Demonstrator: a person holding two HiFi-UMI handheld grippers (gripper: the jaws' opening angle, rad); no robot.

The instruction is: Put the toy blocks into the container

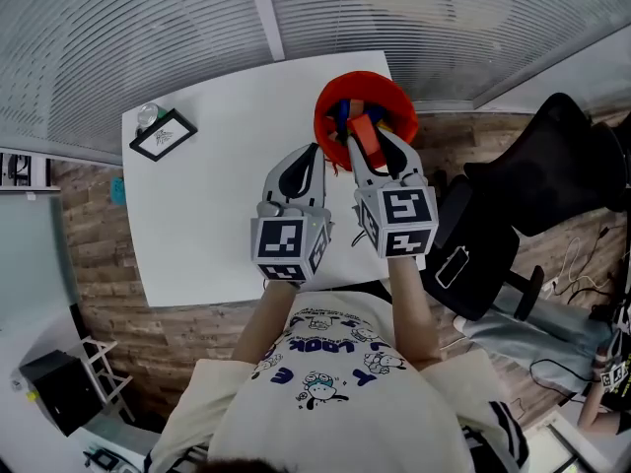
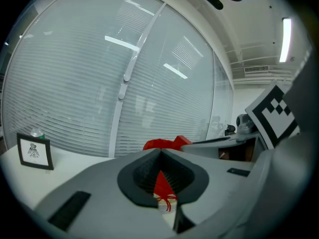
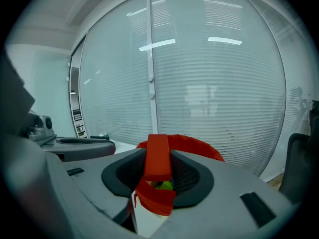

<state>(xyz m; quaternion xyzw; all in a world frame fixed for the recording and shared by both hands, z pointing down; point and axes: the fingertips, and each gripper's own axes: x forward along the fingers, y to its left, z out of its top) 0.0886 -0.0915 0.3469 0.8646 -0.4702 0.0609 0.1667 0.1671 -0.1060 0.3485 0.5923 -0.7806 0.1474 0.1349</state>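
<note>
Gripping block [image 3: 157,158] in right gripper [image 1: 373,138] jaws at container [image 1: 397,95] rim, upper centre of frame; keeping left gripper [image 1: 314,156] jaws closed, empty, alongside. Possibly risking block clipping rim, bouncing onto bench [image 1: 212,205], if released off-centre.

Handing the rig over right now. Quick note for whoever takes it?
Left tool: shut, empty, just left of the container.
Right tool: shut on a red block, at the container's near rim.
Done: other blocks lie in the container.
Left: drop the red block in. The head view shows no loose block on the table.
</note>
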